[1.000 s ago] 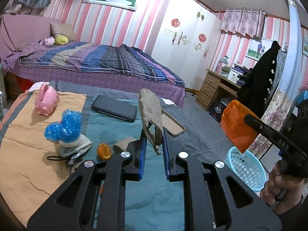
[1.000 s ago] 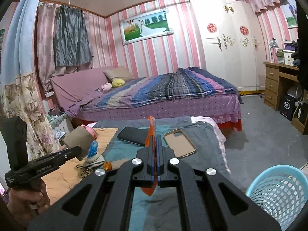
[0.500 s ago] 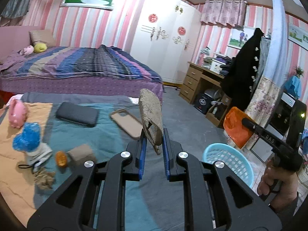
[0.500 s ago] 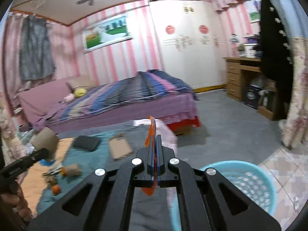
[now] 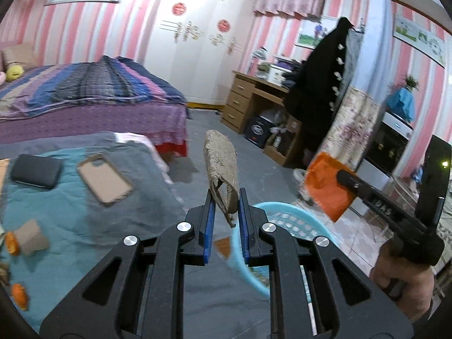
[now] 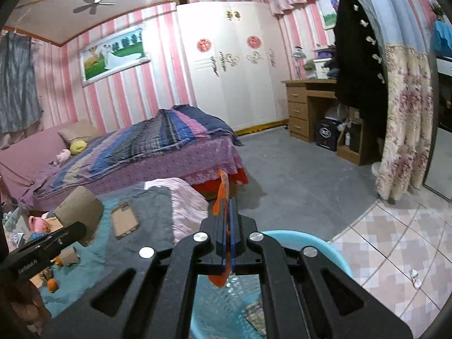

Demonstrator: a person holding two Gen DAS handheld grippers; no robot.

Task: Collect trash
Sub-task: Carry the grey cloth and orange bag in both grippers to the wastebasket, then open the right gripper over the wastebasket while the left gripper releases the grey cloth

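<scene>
Both hands have swung away from the cloth-covered table (image 5: pixel 84 212) and toward the light blue basket (image 5: pixel 255 271), which a second ago sat off at the edge of view and now lies right under the tools. The left gripper (image 5: pixel 225 212) is clamped on a crushed brown cardboard tube (image 5: pixel 221 169), which stands up between its blue pads, the torn lower end hanging just above the basket's near rim. The right gripper (image 6: pixel 226 226) is pinched tight on a thin orange wrapper (image 6: pixel 221 195), seen edge-on from its own camera and as a flat orange sheet from the other side; its lower tip dangles over the basket's open mouth. Something already lies in the bottom of the basket, though it is too blurred to name. So the carry looks all but done: I'd judge the next thing is simply to let go, wrapper first since it hangs squarely over the opening, while the tube seems to need a little more reach past the rim. Left on the table are a phone case (image 5: pixel 104 179), a dark wallet (image 5: pixel 35 171), and more scraps, a brown cardboard bit (image 5: pixel 29 237) and orange peel pieces (image 5: pixel 19 296), so more trips remain.
</scene>
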